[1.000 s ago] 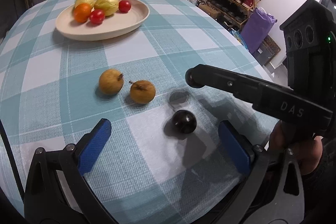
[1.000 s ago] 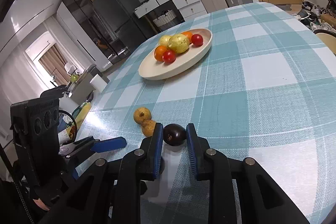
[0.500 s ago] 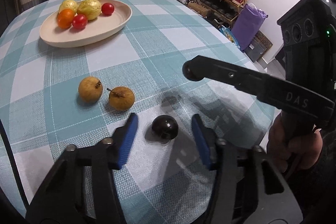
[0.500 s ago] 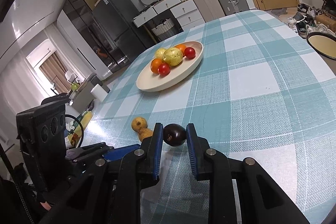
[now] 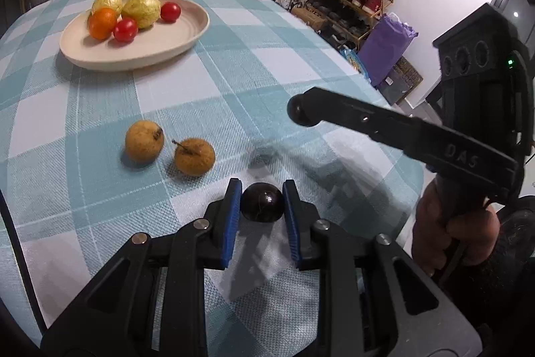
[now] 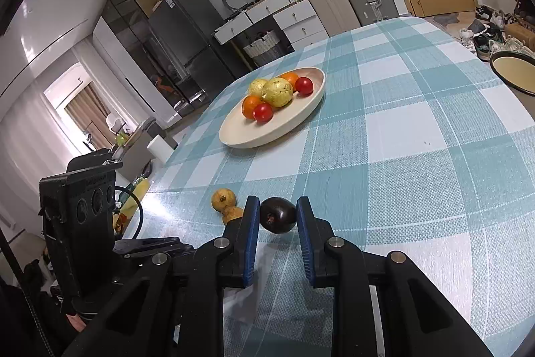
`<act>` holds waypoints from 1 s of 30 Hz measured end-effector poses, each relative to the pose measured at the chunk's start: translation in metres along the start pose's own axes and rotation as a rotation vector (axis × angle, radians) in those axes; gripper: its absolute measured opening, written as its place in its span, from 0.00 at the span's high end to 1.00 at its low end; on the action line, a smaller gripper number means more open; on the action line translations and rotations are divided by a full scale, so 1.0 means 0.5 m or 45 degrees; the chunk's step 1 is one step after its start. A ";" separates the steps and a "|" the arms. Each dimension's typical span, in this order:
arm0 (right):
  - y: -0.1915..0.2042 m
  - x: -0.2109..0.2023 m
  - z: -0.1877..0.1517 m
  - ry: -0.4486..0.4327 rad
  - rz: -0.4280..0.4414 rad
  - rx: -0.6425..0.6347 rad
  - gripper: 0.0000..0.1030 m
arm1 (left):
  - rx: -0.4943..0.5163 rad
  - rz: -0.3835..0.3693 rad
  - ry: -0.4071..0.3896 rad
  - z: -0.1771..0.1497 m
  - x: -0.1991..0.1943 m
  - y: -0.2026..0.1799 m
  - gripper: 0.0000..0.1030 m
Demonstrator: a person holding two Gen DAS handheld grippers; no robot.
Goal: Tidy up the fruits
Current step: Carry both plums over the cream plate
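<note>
My left gripper (image 5: 261,203) is shut on a dark round fruit (image 5: 262,202) resting on the checked tablecloth. My right gripper (image 6: 277,214) is shut on a second dark fruit (image 6: 278,215) and holds it above the table; its finger (image 5: 384,124) crosses the left wrist view. Two brown fruits (image 5: 144,140) (image 5: 194,156) lie on the cloth left of my left gripper and also show in the right wrist view (image 6: 223,199). A cream oval plate (image 5: 140,51) (image 6: 267,136) at the far side holds two yellow, one orange and two red fruits.
The table edge drops away on the right, with a shoe rack (image 5: 357,2) and a purple bag (image 5: 388,46) beyond. Drawers, suitcases and a fridge (image 6: 187,32) stand behind the table. A round dish (image 6: 515,72) shows at the right edge.
My left gripper went from wide open to shut on the dark fruit on the cloth. My right gripper rose and drew back, holding its dark fruit.
</note>
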State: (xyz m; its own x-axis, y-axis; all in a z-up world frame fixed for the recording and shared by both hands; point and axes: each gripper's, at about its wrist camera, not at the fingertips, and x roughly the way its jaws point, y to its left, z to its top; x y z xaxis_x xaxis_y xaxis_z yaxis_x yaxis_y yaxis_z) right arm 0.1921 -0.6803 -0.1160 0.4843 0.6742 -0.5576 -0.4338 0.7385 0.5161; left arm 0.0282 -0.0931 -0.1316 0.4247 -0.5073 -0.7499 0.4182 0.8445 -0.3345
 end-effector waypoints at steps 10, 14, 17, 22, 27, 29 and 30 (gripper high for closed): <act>0.019 0.023 0.037 0.008 0.022 -0.039 0.78 | -0.065 -0.012 -0.106 0.059 -0.067 0.056 0.79; 0.024 0.041 0.057 0.017 0.042 -0.050 0.78 | -0.101 0.012 -0.155 0.090 -0.091 0.096 0.79; 0.024 0.056 0.072 0.027 0.044 -0.059 0.78 | -0.133 0.034 -0.185 0.115 -0.106 0.133 0.79; 0.031 0.092 0.111 0.033 0.061 -0.067 0.78 | -0.164 0.081 -0.229 0.157 -0.121 0.192 0.79; 0.050 0.133 0.152 0.040 0.081 -0.097 0.78 | -0.201 0.111 -0.254 0.201 -0.121 0.257 0.79; 0.058 0.152 0.169 0.045 0.094 -0.107 0.78 | -0.209 0.126 -0.253 0.218 -0.114 0.279 0.79; 0.062 0.164 0.177 0.050 0.096 -0.113 0.78 | -0.215 0.131 -0.252 0.226 -0.109 0.290 0.79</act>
State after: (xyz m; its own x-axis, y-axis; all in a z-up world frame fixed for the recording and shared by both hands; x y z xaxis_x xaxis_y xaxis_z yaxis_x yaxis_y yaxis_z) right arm 0.2857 -0.6026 -0.0881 0.4182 0.7263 -0.5455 -0.5344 0.6823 0.4989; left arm 0.1564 0.0377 -0.0745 0.6139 -0.4267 -0.6642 0.2318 0.9017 -0.3650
